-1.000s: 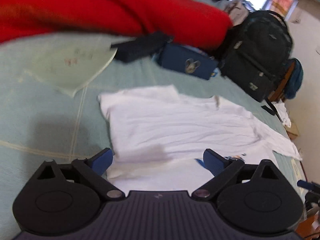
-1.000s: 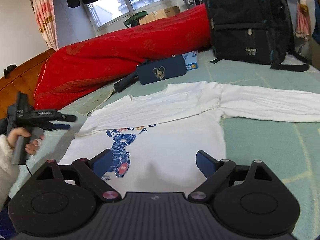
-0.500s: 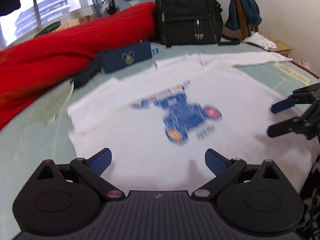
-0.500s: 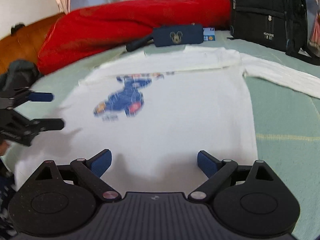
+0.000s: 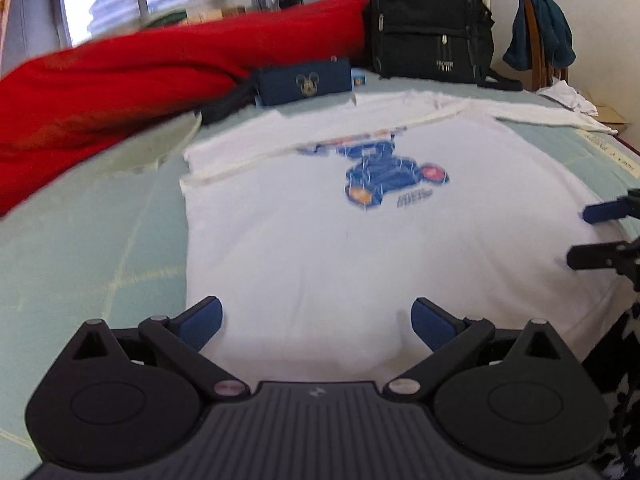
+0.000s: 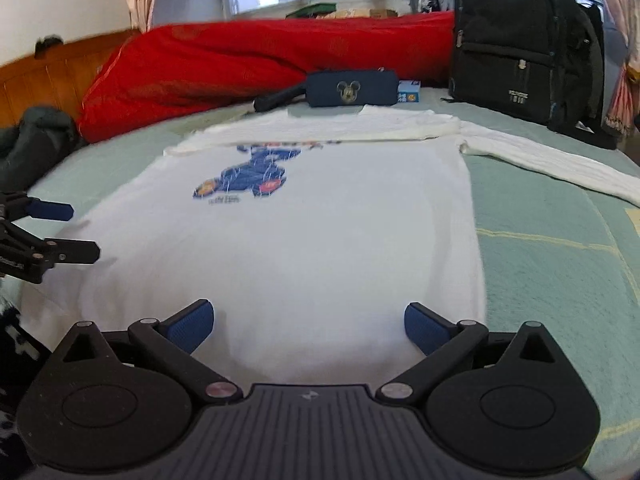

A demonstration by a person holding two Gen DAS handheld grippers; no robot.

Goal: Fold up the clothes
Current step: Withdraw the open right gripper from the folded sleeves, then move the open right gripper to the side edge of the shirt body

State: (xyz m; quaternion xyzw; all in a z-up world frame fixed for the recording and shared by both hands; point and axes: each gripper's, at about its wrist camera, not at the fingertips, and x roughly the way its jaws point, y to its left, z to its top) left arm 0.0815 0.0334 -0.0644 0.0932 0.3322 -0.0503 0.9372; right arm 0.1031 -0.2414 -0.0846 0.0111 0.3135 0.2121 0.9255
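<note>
A white long-sleeved shirt (image 5: 320, 240) with a blue print (image 5: 392, 176) lies flat on the green bed sheet; it also shows in the right wrist view (image 6: 304, 240). One sleeve is folded across the chest, the other (image 6: 560, 164) stretches out to the right. My left gripper (image 5: 316, 318) is open and empty over the shirt's near hem on its left side. My right gripper (image 6: 306, 322) is open and empty over the near hem on its right side. Each gripper shows at the edge of the other's view, open (image 5: 592, 232) (image 6: 68, 232).
A red quilt (image 6: 260, 56) lies along the back of the bed. A dark blue pouch (image 6: 352, 88) and a black backpack (image 6: 520, 44) sit behind the shirt. A chair with a teal garment (image 5: 540, 36) stands at the right. Dark clothing (image 6: 32, 140) lies at the left.
Both grippers have swung round to face the shirt from its hem and moved lower and closer to it. Both stay open.
</note>
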